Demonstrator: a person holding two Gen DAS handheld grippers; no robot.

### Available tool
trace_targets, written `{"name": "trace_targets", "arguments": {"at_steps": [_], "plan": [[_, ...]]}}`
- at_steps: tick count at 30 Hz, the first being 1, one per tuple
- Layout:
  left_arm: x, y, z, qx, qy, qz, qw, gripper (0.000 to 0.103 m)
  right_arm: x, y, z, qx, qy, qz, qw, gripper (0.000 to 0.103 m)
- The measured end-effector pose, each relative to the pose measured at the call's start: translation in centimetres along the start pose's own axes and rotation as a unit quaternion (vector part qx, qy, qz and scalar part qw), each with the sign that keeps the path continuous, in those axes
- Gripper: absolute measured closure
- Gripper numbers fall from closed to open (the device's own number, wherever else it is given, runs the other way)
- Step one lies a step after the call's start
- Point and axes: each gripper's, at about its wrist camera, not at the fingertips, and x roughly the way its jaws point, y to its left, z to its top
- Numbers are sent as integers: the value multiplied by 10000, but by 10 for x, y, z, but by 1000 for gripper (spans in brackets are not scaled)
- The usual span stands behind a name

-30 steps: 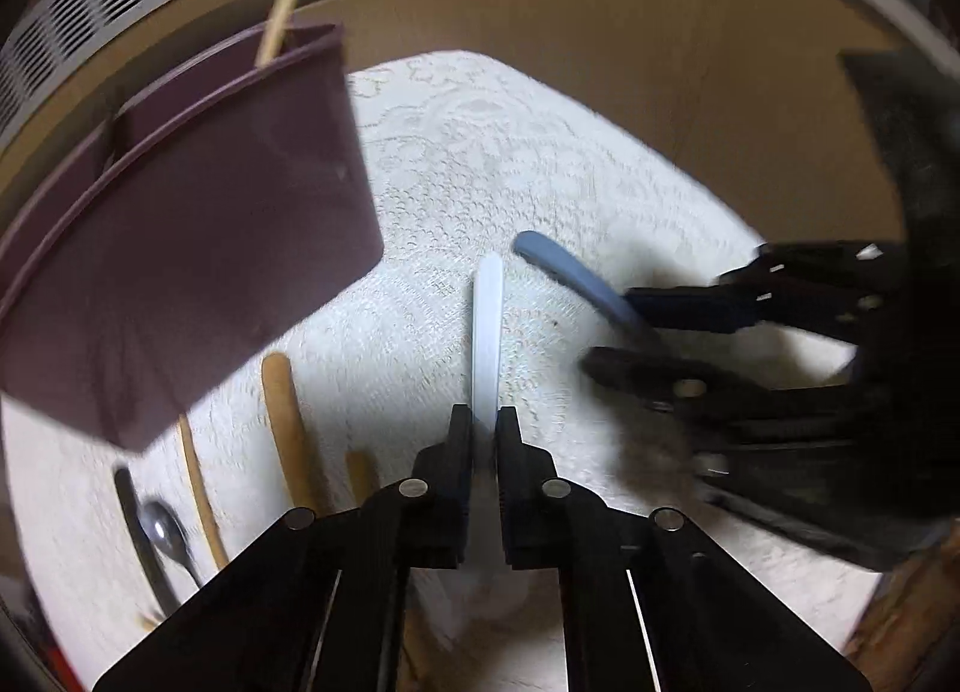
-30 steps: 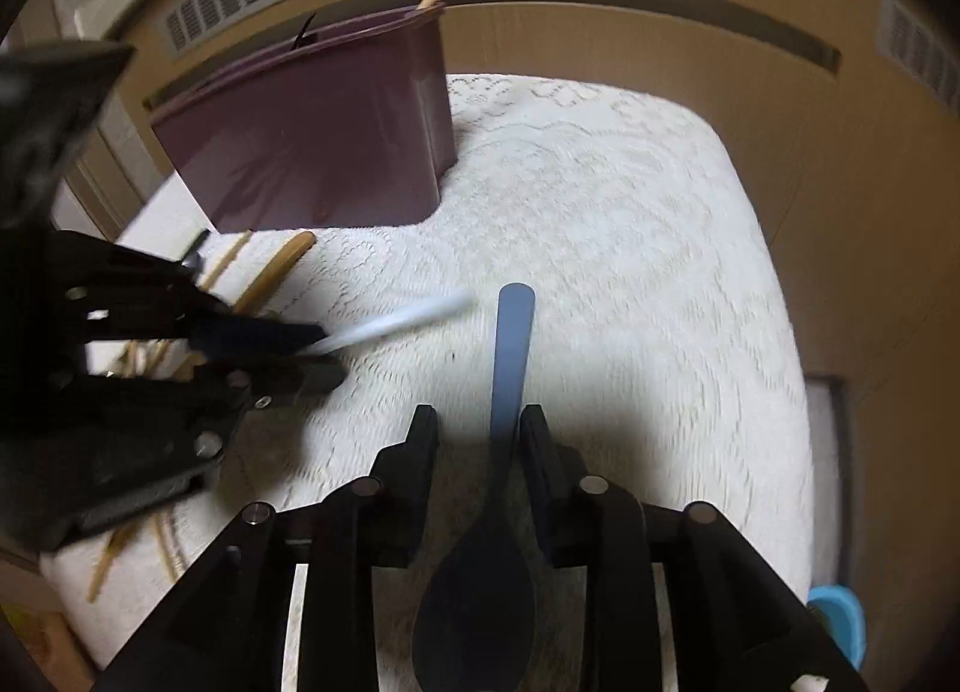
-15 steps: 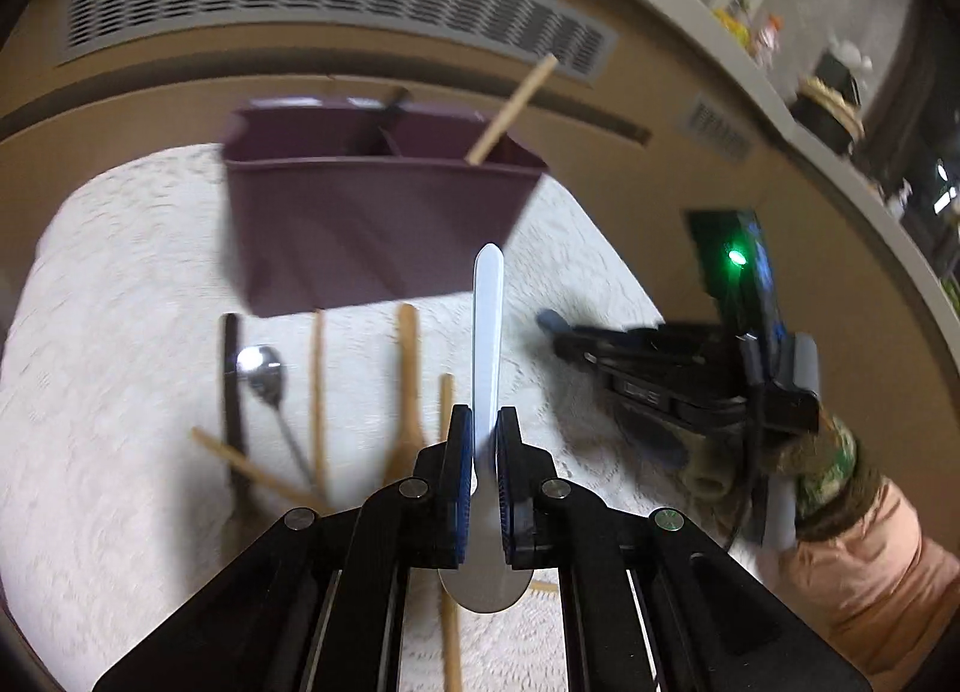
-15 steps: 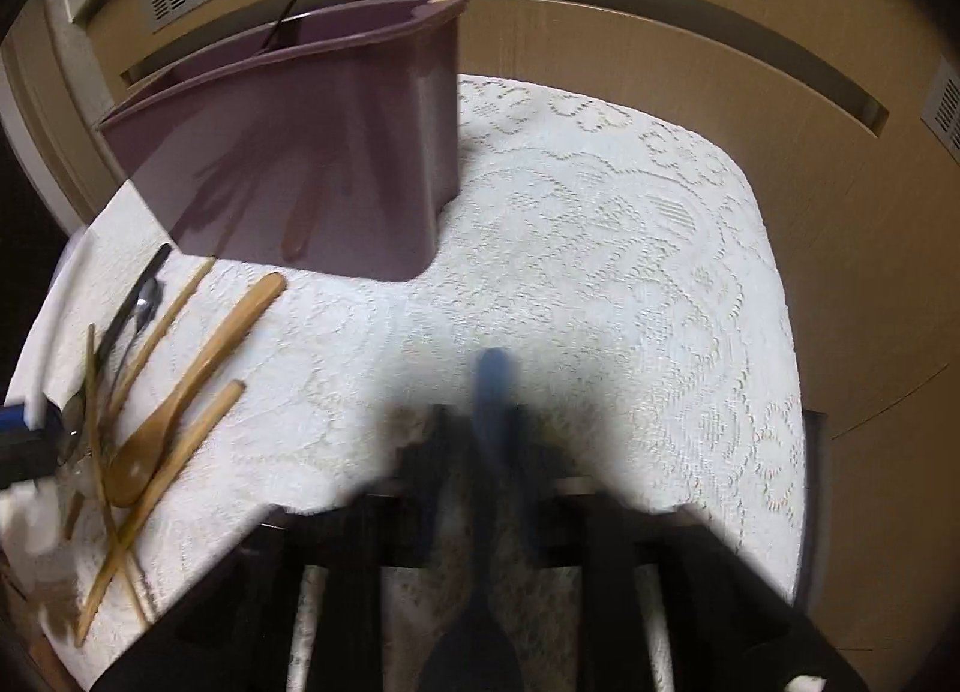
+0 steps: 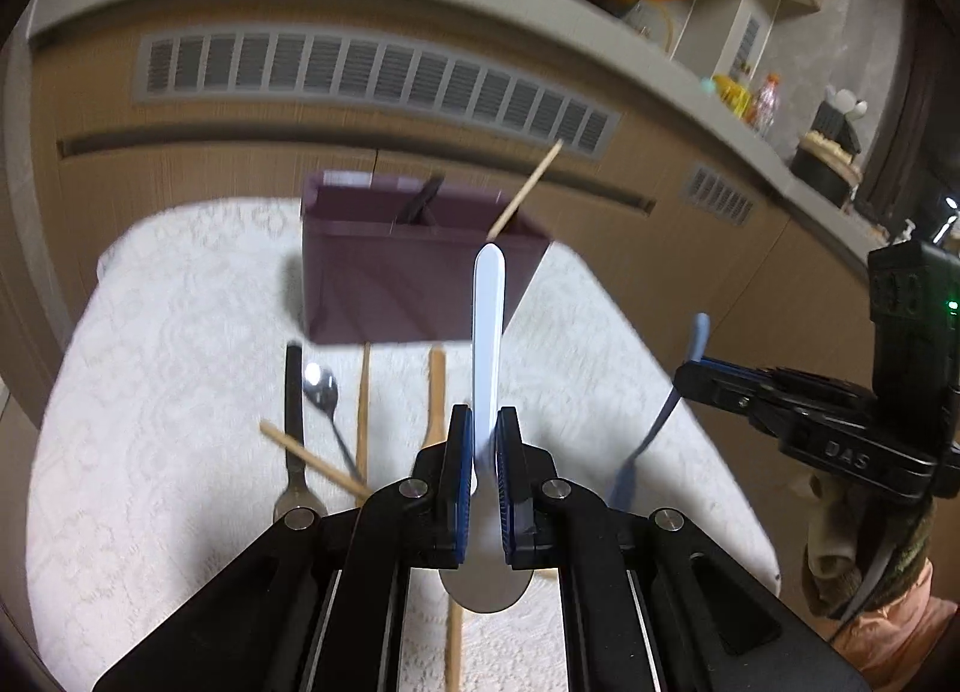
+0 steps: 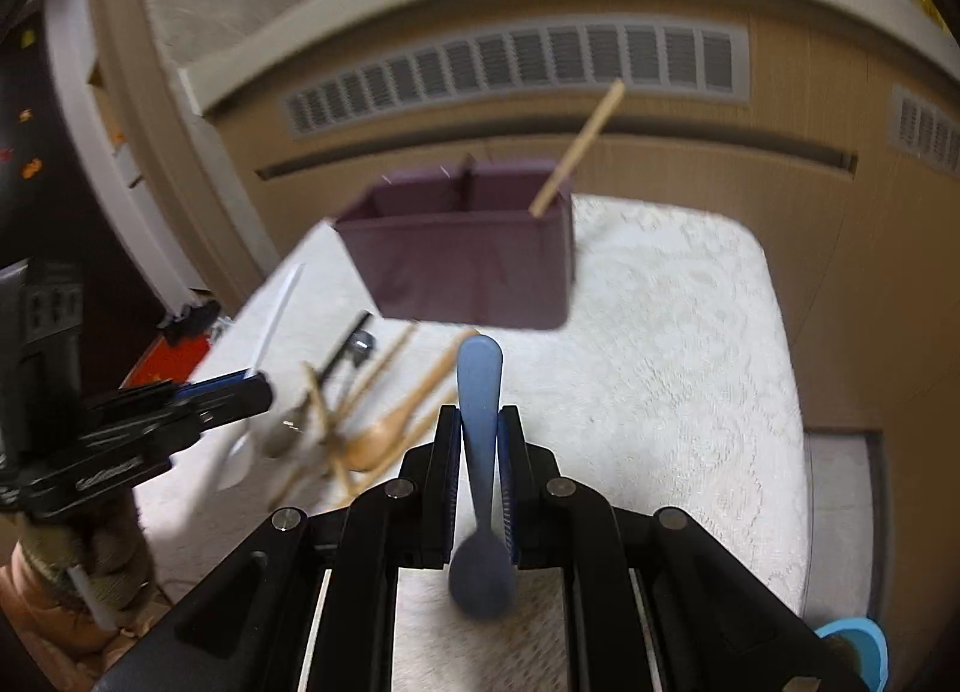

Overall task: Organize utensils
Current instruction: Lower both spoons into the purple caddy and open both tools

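Note:
My left gripper (image 5: 483, 422) is shut on a white spoon (image 5: 487, 332), held above the lace cloth with its handle pointing at the maroon organizer (image 5: 390, 284). My right gripper (image 6: 480, 422) is shut on a blue spoon (image 6: 480, 380), also lifted, with the organizer (image 6: 468, 266) just beyond the handle tip. Each gripper shows at the edge of the other's view: the right gripper (image 5: 690, 377) with its blue spoon (image 5: 699, 338), and the left gripper (image 6: 264, 386) with its white spoon (image 6: 279, 308). A wooden chopstick (image 5: 528, 188) and a black utensil (image 5: 423, 200) stand in the organizer.
Loose on the cloth in front of the organizer lie a black-handled spoon (image 5: 293, 404), a metal spoon (image 5: 321, 386), a wooden spoon (image 5: 437, 392) and chopsticks (image 5: 363, 398). A wooden cabinet with vent grilles (image 5: 372, 74) stands right behind the table. A blue bowl (image 6: 852, 644) sits low on the right.
The right gripper's jaws closed on the blue spoon and lifted it off the cloth. The left gripper rose with the white spoon and swung round to face the organizer.

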Motion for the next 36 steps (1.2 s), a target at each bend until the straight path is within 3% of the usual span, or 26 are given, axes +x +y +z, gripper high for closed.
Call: {"name": "trace_targets", "arguments": {"at_steps": [3, 6, 8, 12, 15, 23, 36], "plan": [[-20, -10, 18, 135, -382, -77, 9992, 95, -27, 15, 16, -164, -435, 107, 9989, 91], [-51, -26, 52, 384, -1056, -120, 9936, 95, -57, 32, 45, -439, -959, 103, 9944, 91], [-71, -36, 71, 575, -1580, -115, 9857, 95, -79, 43, 67, -650, -1374, 15, 9884, 91], [-104, -55, 119, 858, -2662, -1, 9601, 95, -114, 64, 114, -997, -2094, -185, 9726, 91], [-108, -57, 146, 848, -2946, 130, 9518, 95, -128, 69, 140, -1039, -2413, -273, 9645, 91], [-81, -37, 177, 885, -2972, 284, 9503, 95, -114, 60, 176, -986, -2581, -315, 9606, 91], [39, 23, 176, 353, -2176, 86, 9754, 95, 7, 18, 187, -619, -1855, -325, 9802, 91]]}}
